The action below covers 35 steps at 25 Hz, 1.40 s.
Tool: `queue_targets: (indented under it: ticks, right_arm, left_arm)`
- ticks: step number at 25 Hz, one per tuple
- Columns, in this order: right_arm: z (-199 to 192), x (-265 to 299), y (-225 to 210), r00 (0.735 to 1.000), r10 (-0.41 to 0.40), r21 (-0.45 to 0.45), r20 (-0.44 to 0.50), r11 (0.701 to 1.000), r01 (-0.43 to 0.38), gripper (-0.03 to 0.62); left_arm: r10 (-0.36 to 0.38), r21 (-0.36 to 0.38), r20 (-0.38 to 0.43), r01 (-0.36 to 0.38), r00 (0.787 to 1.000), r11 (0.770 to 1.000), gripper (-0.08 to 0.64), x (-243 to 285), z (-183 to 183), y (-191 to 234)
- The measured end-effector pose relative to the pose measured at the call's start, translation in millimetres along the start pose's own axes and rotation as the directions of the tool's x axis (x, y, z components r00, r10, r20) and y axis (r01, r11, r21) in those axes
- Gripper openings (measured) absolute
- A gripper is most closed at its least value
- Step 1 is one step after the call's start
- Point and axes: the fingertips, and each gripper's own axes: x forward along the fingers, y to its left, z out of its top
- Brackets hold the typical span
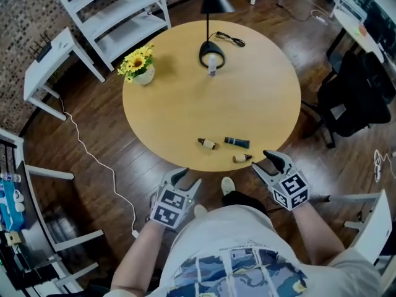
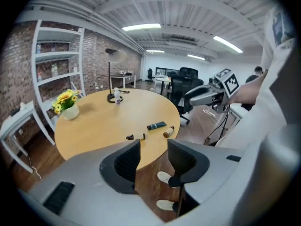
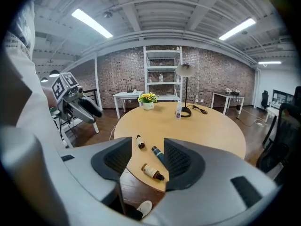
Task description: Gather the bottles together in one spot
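Observation:
Three small bottles lie near the round table's front edge: a brown bottle [image 1: 207,143], a dark teal bottle [image 1: 237,142] and a smaller brown bottle [image 1: 242,158]. A clear bottle [image 1: 212,68] stands upright by the lamp base. My left gripper [image 1: 187,179] hovers off the table's front edge, open and empty. My right gripper [image 1: 268,163] is open and empty, just off the edge near the smaller brown bottle. The left gripper view shows its jaws [image 2: 153,161] apart, with the lying bottles [image 2: 156,125] beyond. In the right gripper view the jaws [image 3: 146,161] frame the smaller brown bottle [image 3: 153,172].
A black desk lamp [image 1: 211,53] with its cord and a pot of yellow flowers [image 1: 140,68] stand at the far side of the table [image 1: 260,98]. White shelving [image 1: 117,11] and a white side table [image 1: 49,60] are beyond; a black office chair [image 1: 356,98] is at the right.

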Motion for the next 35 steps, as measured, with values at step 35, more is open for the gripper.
queue_targets:
  ticks: [35]
  right_arm:
    - [-2.6, 5.7, -165.7, 0.994, 0.038, 0.321, 0.104, 0.944, -0.07, 0.207]
  left_arm:
    - [-0.153, 0.192, -0.215, 0.195, 0.965, 0.962, 0.101, 257.3, 93.1, -6.1]
